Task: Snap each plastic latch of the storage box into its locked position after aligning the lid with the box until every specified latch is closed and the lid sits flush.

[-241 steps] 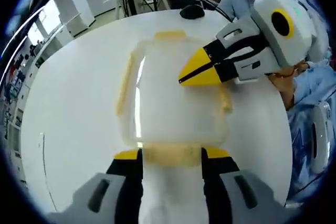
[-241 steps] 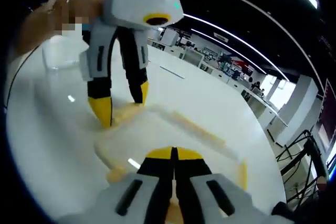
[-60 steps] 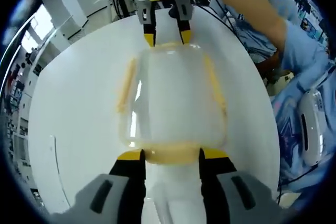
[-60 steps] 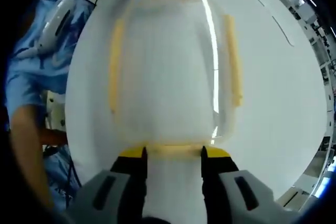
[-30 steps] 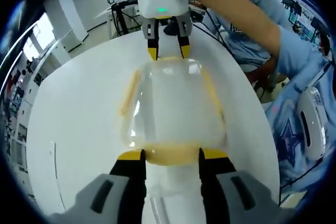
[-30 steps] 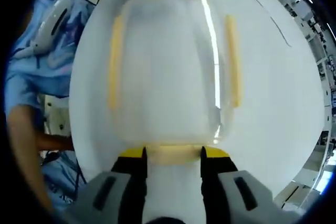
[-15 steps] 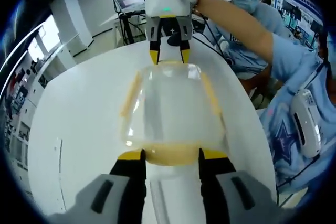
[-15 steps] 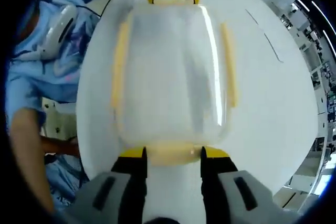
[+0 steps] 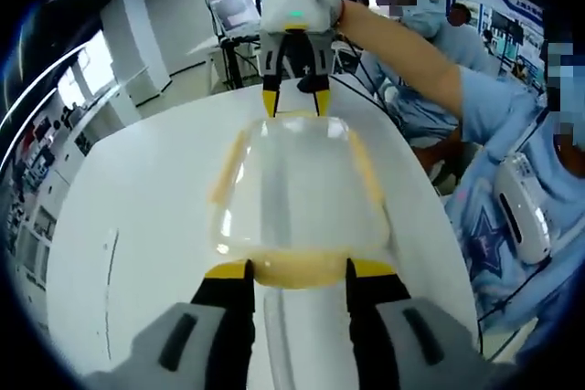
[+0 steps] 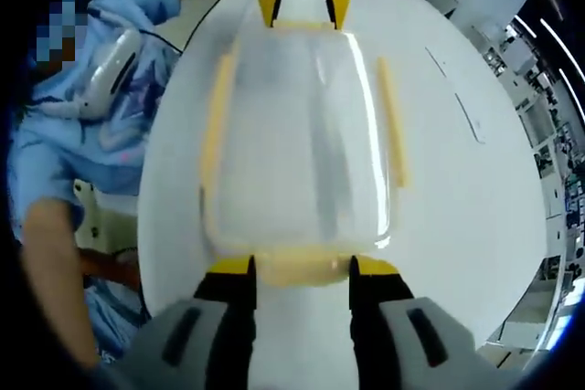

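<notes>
Here, clear storage box (yellow latches), lid on, gripper at either end.

Storage box on the white table, lid on top. Left gripper at its near end latch; right gripper at the far end, facing. Person's sleeve beyond the table edge, right.

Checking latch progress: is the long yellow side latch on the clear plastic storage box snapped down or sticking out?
Cannot tell. The long yellow side latch runs along the clear plastic storage box, but blur hides whether it is snapped.
</notes>
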Action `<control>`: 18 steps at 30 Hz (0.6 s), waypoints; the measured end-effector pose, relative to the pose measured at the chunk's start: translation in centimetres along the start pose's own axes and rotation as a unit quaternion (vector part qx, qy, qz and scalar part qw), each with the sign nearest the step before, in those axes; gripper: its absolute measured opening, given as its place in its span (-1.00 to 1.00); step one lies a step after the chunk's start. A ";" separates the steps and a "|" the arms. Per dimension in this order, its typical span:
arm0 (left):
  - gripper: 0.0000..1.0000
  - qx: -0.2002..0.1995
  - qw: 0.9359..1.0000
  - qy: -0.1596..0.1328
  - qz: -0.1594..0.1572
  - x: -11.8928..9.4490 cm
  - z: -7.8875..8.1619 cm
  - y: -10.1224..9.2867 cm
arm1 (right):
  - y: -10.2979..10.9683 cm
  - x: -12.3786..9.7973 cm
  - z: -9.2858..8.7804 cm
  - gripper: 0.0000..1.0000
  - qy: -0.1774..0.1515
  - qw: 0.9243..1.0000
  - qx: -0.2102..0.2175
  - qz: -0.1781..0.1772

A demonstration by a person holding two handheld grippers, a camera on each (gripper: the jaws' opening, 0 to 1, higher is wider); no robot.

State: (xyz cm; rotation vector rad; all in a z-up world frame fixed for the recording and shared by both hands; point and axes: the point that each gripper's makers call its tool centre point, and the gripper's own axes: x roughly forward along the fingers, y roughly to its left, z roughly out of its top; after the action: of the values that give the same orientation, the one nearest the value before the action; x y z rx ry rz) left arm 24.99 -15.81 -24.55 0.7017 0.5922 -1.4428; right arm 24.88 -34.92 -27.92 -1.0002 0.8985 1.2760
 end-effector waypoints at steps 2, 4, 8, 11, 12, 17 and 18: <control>-0.24 -0.003 1.000 -0.005 -0.003 -0.3 -0.4 -0.1 | 0.0 0.0 0.5 -0.23 -0.004 1.000 -0.001 0.003; -0.23 -0.007 1.000 -0.006 -0.006 -0.4 -0.7 -0.2 | 0.0 -0.1 0.9 -0.23 -0.008 1.000 -0.001 0.006; -0.23 -0.012 1.000 -0.012 -0.011 -1.0 -1.4 -0.3 | 0.3 -0.1 1.8 -0.23 -0.020 1.000 0.001 0.014; -0.23 -0.020 0.999 -0.023 -0.016 -1.7 -1.8 -0.4 | 0.3 -0.1 2.7 -0.23 -0.030 0.999 0.000 0.018; -0.23 -0.023 0.999 -0.024 -0.017 -1.9 -1.9 -0.5 | 0.4 -0.2 2.9 -0.23 -0.033 0.999 -0.001 0.019; -0.23 -0.030 0.999 -0.033 -0.023 -2.9 -2.5 -0.6 | 0.7 0.0 4.2 -0.23 -0.050 0.998 0.002 0.028; -0.23 -0.030 0.999 -0.035 -0.022 -3.1 -2.7 -0.6 | 0.7 0.1 4.4 -0.23 -0.052 0.998 0.001 0.028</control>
State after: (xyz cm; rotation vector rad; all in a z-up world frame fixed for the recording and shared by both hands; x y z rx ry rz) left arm 24.42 -11.73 -24.09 0.5922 0.5979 -1.4791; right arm 24.17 -30.70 -26.59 -0.9041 0.8517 1.3623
